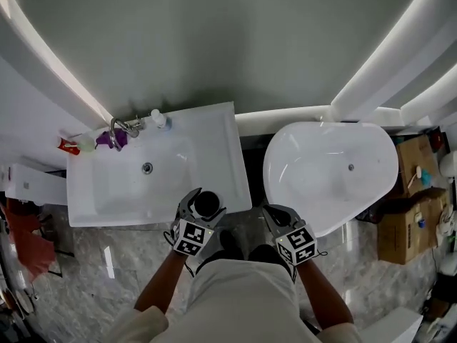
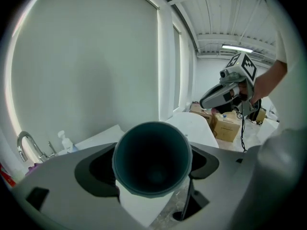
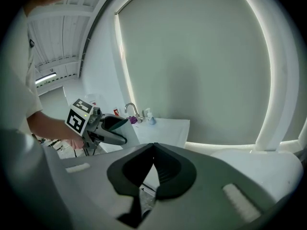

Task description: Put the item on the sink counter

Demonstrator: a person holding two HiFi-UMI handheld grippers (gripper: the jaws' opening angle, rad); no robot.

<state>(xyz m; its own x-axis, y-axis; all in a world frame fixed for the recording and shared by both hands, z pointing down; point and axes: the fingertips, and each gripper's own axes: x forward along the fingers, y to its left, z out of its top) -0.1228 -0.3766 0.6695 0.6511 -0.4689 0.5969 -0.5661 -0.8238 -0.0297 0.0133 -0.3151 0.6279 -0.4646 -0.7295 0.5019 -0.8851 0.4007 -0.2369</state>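
Cup: a dark teal, round, open-topped cup (image 2: 152, 158). I see nothing inside it.
Where it is: it sits between the jaws of the left gripper (image 1: 202, 207). It is over the near right corner of the white sink desk (image 1: 214, 141). I cannot tell if its bottom touches the desk.
How it will handle: I think it is light and stiff, maybe plastic. Its sides look smooth and round, so it could slip or turn. A soft, steady squeeze should be enough.
Where to hold: on two opposite sides of the wall, about where the pads sit.
Left gripper: its jaws are spread wide and the black pads pinch the cup from both sides. It points ahead, toward the wall. The cup's open mouth faces up.
Left arm: the bare forearm reaches forward and a little inward from the body.
Right gripper (image 1: 273, 215): its jaws are pressed together with nothing in them. It hangs just to the right of the left gripper, over the grey marble floor (image 1: 107, 263).
Right arm: bent and kept close to the body.
Farther out: past the left gripper and to its left is the sink bowl (image 1: 136, 181). A silver tap (image 1: 118, 128) and a small clear bottle (image 1: 158, 118) stand at the far edge. A white bathtub (image 1: 328, 170) sits beyond the right gripper.
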